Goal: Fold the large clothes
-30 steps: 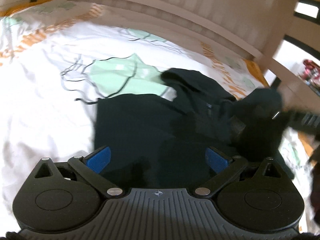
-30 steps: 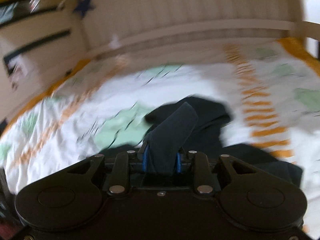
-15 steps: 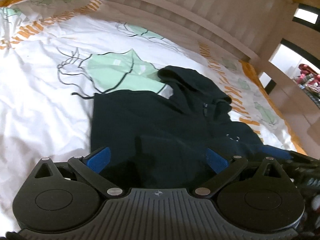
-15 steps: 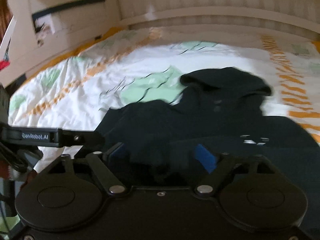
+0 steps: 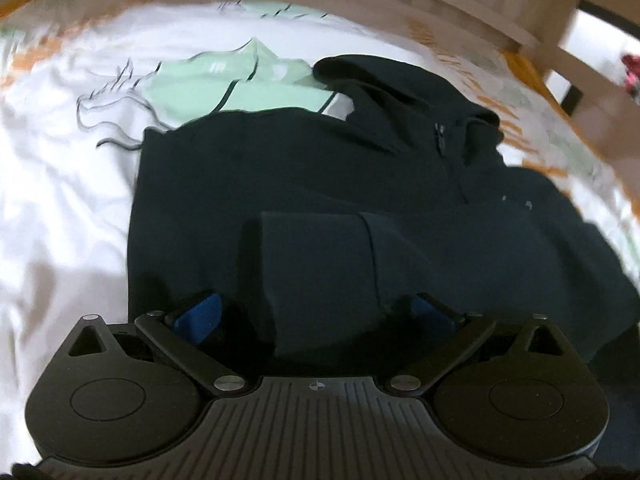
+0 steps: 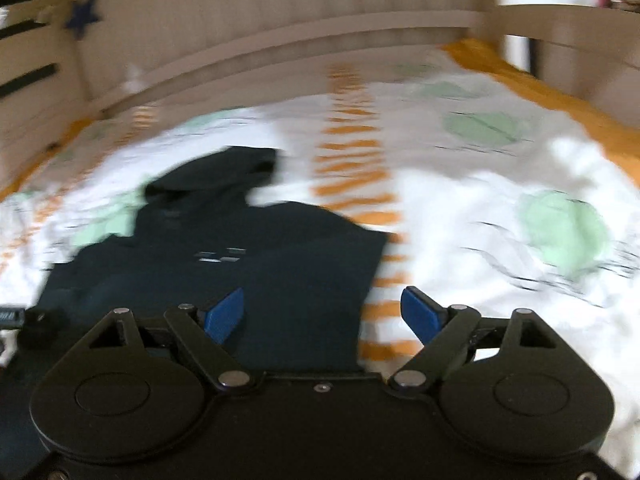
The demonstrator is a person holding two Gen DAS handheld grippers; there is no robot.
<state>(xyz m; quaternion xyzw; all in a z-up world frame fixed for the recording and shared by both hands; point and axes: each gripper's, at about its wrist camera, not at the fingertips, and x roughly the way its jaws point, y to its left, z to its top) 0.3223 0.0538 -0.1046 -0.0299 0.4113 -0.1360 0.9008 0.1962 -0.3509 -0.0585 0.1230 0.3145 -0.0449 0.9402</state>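
We see the left gripper (image 5: 316, 316) with its jaws spread wide and nothing held, above the dark hoodie (image 5: 320, 184), which lies flat on the printed bedsheet (image 5: 60, 200). A folded sleeve (image 5: 320, 256) lies across the body directly ahead of the blue pads (image 5: 198, 316); the hood sits farther ahead. The right gripper (image 6: 322, 314) also stands wide open and empty, over the hoodie's right edge (image 6: 260, 272), one pad over cloth, the other over sheet. Both views are motion-blurred; the hoodie's near hem is hidden behind the gripper bodies. The bed rail (image 6: 280, 44) lies beyond.
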